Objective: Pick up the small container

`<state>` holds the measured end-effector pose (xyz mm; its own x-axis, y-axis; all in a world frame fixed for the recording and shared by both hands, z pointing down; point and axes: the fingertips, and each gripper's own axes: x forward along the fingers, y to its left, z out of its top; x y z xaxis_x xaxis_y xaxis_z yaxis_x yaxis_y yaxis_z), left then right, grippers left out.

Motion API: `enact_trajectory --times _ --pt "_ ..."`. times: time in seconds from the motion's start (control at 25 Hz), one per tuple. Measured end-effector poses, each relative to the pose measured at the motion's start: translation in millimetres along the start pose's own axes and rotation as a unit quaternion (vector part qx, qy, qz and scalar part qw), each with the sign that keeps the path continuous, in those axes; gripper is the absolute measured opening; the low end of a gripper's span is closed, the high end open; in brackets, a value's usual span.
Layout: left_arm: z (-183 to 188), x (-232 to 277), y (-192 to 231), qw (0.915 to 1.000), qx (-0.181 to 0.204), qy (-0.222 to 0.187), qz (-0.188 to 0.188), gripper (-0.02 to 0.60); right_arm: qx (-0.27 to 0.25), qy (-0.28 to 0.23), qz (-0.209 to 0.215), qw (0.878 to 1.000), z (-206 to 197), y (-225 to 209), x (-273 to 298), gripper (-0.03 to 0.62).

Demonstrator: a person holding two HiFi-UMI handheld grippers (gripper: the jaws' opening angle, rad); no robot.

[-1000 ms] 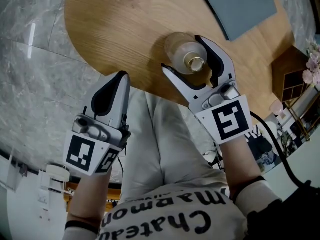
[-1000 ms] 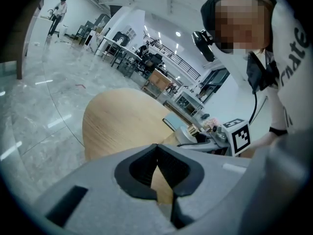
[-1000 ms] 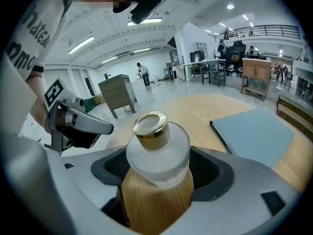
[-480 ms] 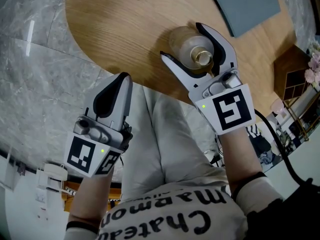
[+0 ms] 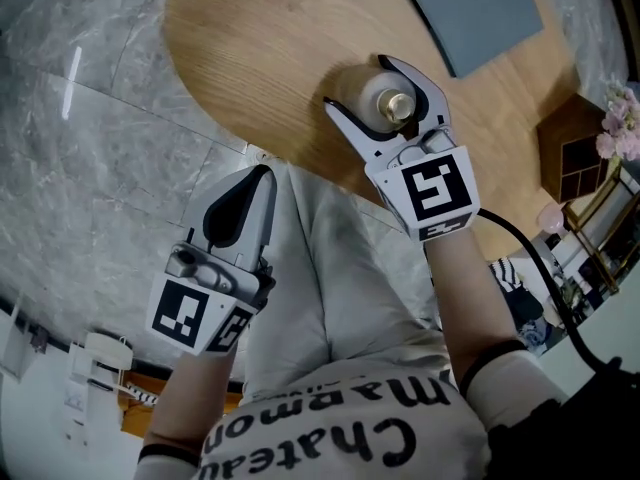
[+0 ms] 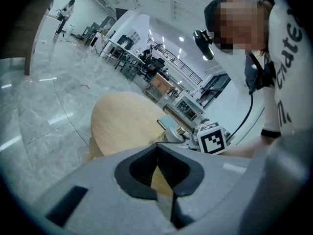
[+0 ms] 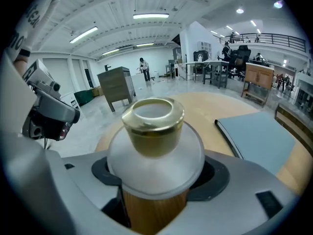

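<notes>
The small container point(image 5: 387, 101) is a frosted glass jar with a gold neck point(image 7: 152, 126). It stands near the front edge of the round wooden table point(image 5: 270, 58). My right gripper point(image 5: 356, 82) has one jaw on each side of it, with the pads against its round body, so it is shut on the jar. The jar fills the middle of the right gripper view. My left gripper point(image 5: 262, 172) is shut and empty. It hangs over the person's lap, off the table, to the left of the jar; its pads point(image 6: 164, 168) meet.
A grey-blue folder point(image 5: 475, 13) lies flat on the table beyond the jar, to the right. A dark wooden shelf box point(image 5: 575, 143) stands off the table's right side. Marble floor point(image 5: 90, 148) lies to the left. The person's light trousers point(image 5: 330, 288) fill the space below the table edge.
The right gripper has slid forward, so the jar sits deeper between its jaws, and the jaws have narrowed onto it. The left gripper has stayed shut over the lap.
</notes>
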<state>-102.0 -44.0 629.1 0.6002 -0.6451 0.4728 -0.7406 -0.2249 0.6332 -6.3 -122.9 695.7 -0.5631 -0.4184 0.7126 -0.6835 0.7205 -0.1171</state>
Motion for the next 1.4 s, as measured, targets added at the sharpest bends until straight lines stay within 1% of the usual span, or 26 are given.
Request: enact_trajectory --times 0.12,0.24,0.36,0.44,0.56,0.64,0.68,0.8,0.88,1.04,1.2,1.32,1.4 --pt "5 -9 -15 1.0 0.004 -0.001 0.004 0.015 0.037 0.017 -0.003 0.999 -11 8 -10 0.328" --pt "20 -14 -30 0.9997 0.024 -0.012 0.0 0.015 0.067 0.026 0.001 0.997 -19 16 -20 0.328" --pt "33 -23 -45 0.999 0.042 -0.014 -0.001 0.015 0.093 0.026 0.006 0.995 -17 25 -38 0.328" --pt "42 -32 -54 0.9986 0.052 -0.009 0.008 0.015 0.112 0.02 0.008 0.993 -7 31 -53 0.328" --pt "63 -44 -67 0.9964 0.079 -0.006 0.029 0.015 0.126 -0.001 0.011 0.992 23 33 -79 0.328" --pt "82 -51 -80 0.9952 0.091 -0.018 0.032 0.015 0.125 -0.018 0.009 0.992 47 30 -98 0.328" --pt "91 -55 -88 0.9953 0.089 -0.027 0.03 0.015 0.124 -0.027 0.008 0.992 59 28 -108 0.328" --pt "116 -67 -109 0.9966 0.062 -0.05 0.021 0.015 0.12 -0.054 0.003 0.991 96 23 -139 0.328" --pt "131 -73 -124 0.9963 0.059 -0.06 0.017 0.015 0.116 -0.072 0.0 0.991 120 21 -158 0.328" --pt "165 -82 -149 0.9929 0.08 -0.085 0.021 0.015 0.098 -0.108 -0.006 0.989 167 14 -194 0.328" --pt "193 -83 -165 0.9897 0.1 -0.099 0.026 0.015 0.088 -0.156 -0.006 0.984 217 7 -223 0.328" --pt "206 -96 -184 0.9872 0.109 -0.115 0.02 0.015 0.077 -0.181 -0.002 0.98 243 12 -250 0.328" --pt "220 -103 -197 0.984 0.12 -0.131 0.014 0.015 0.067 -0.2 -0.001 0.978 261 14 -267 0.328"
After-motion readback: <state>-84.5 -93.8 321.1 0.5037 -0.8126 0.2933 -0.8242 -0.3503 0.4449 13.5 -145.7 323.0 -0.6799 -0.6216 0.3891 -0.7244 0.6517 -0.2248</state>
